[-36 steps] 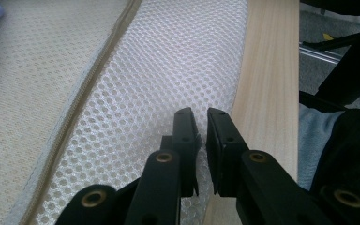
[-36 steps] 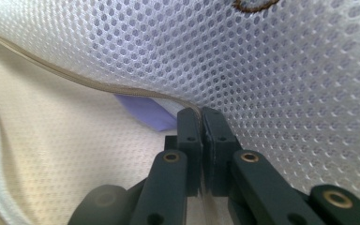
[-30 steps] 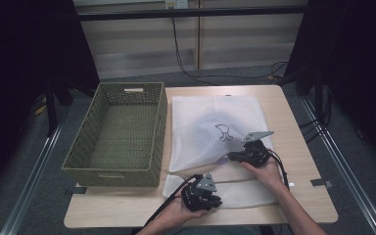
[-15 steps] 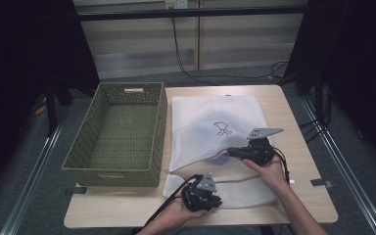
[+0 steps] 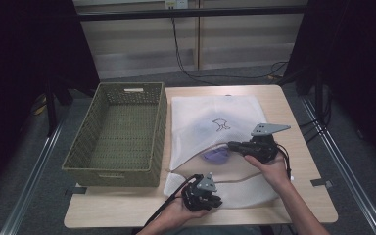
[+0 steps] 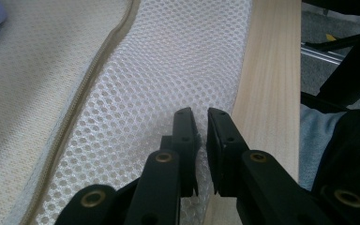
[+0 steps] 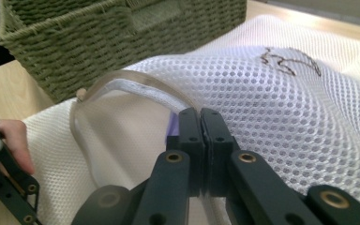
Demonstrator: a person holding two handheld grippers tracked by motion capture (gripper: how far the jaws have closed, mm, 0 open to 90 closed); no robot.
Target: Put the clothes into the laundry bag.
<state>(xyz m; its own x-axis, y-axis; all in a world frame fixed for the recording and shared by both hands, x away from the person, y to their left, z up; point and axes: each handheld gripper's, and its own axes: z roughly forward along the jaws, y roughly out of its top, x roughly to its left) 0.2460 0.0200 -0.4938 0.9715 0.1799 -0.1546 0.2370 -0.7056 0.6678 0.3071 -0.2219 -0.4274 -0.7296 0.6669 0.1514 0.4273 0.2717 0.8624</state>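
The white mesh laundry bag point(image 5: 215, 122) lies flat on the wooden table point(image 5: 298, 196), just beside the woven green basket point(image 5: 117, 142); its zipped mouth point(image 5: 210, 149) gapes, and a purple item point(image 5: 216, 155) sits inside, mostly covered by the mesh, so I cannot tell what it is. The right gripper point(image 5: 232, 145) has its jaws pressed together on the upper edge of the opening, lifting it into an arch; in the right gripper view point(image 7: 199, 117) the jaws hide the exact spot they pinch. The left gripper point(image 6: 199, 117) stands at the bag's near edge, jaws a narrow gap apart with mesh bunched between them; whether they truly grip it I cannot tell. Dark curtains flank the table; cables point(image 5: 186, 54) trail over the grey floor behind.
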